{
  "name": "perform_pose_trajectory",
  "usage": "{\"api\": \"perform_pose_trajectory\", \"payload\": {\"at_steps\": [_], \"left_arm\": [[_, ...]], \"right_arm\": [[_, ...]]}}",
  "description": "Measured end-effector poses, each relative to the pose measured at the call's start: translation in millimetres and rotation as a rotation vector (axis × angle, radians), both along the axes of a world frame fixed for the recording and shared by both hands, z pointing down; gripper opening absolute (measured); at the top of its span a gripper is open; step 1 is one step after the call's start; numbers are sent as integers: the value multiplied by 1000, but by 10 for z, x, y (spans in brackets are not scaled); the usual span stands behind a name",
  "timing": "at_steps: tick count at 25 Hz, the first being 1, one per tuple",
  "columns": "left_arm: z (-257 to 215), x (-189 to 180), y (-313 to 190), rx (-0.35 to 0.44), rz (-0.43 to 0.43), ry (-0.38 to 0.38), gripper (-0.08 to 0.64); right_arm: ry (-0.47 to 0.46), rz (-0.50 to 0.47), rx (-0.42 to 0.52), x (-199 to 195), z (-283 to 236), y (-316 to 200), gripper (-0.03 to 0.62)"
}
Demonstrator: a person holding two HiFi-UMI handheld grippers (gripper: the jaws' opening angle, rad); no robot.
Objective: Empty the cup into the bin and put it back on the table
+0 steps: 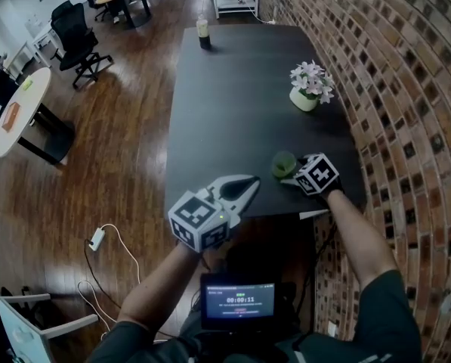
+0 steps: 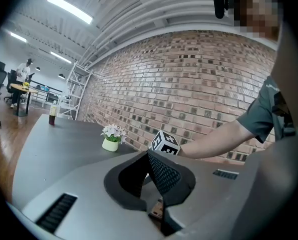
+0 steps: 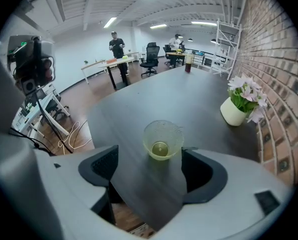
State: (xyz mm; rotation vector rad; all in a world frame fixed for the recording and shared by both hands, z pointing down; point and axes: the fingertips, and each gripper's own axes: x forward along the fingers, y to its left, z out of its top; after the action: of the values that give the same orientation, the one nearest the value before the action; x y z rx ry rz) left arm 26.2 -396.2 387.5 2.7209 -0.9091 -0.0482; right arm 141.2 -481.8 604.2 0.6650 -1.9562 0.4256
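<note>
Your right gripper point(image 1: 289, 174) tilts down over the dark tabletop point(image 1: 225, 112), on your side of the flower pot point(image 1: 307, 97). Its fingers point(image 3: 201, 171) are spread wide and released, gripping nothing. The cup point(image 1: 284, 163) stands upright on the tabletop just at their tips, nearer to you than the flower pot and slightly to its left, close to the tabletop's front edge. Seen from the right gripper view, the cup sits in the gap ahead of the two fingers and closer to the right-hand one (whether that finger brushes the cup's wall cannot be told). The cup is clear and greenish, with a small green-yellow blob lying at its bottom.

Your left gripper point(image 1: 249, 184) points level across the front edge of the tabletop, further left of the flower pot than the cup is. Its fingers are clenched together with nothing between them.

A bottle point(image 1: 203, 33) stands at the tabletop's far end, beyond the flower pot and to its left. A small lit screen point(image 1: 239, 301) sits at your waist.
</note>
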Motion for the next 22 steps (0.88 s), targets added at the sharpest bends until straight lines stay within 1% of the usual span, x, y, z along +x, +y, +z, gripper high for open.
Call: {"api": "perform_pose_trajectory", "payload": {"at_steps": [4,7,10,12,15,19,22], "left_arm": [[164,34,-61,-38,-6,0,-6],[322,33,-110,-64,-8,-7,-6],[462,33,-154,-89,-12,-8,-6],[550,51,-189,-99,-11,-21,-6],[629,97,-251,-104,-9,-26,-6],[698,125,-284,-102,-1,8,-6],[831,113,-310,-119,-9,-9,-6]], "right_arm": [[-20,51,17,58,168,-115,407],[-52,54,21,49,289,-150,407],[-104,80,46,48,379,-205,407],[-140,81,62,11,417,-234,407],[-158,78,103,-7,462,-284,407],[-239,94,158,-56,472,-339,407],[-279,92,210,-84,455,-400,407]]}}
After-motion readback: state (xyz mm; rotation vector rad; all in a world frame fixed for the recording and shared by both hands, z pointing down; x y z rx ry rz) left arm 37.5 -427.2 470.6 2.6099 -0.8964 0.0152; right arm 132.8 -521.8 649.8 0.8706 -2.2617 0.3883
